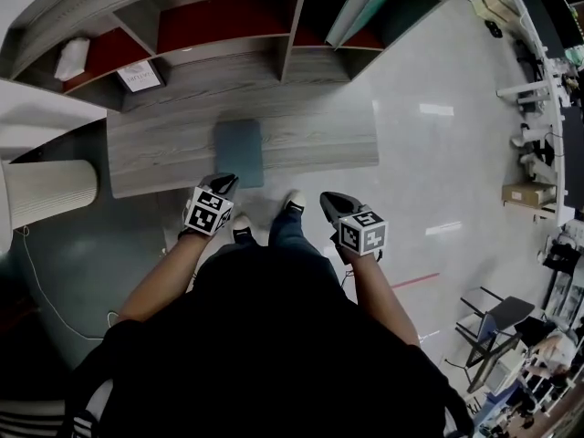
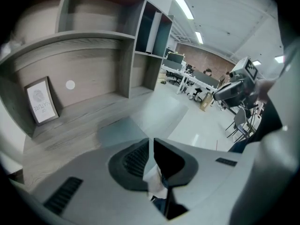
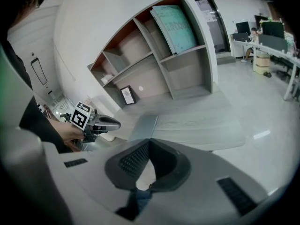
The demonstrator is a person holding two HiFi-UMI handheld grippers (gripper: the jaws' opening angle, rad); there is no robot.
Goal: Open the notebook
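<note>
A closed grey-blue notebook [image 1: 238,151] lies flat on the low wooden platform [image 1: 319,135] in front of the shelf unit; it also shows in the left gripper view [image 2: 117,131] and the right gripper view [image 3: 143,125]. My left gripper [image 1: 224,183] hovers just short of the notebook's near edge, jaws together and holding nothing [image 2: 151,140]. My right gripper [image 1: 329,200] hangs off the platform's front edge, to the right of the notebook, also shut and holding nothing [image 3: 149,142]. Each gripper shows in the other's view: the left gripper [image 3: 110,123], the right gripper [image 2: 230,90].
A framed card [image 1: 141,77] and a white cloth [image 1: 71,57] sit in the shelf cubbies, with green books [image 1: 365,12] further right. A white ribbed cylinder [image 1: 46,190] stands at the left. The person's shoes [image 1: 292,199] are at the platform's edge. Office desks and a chair [image 1: 497,322] stand at the right.
</note>
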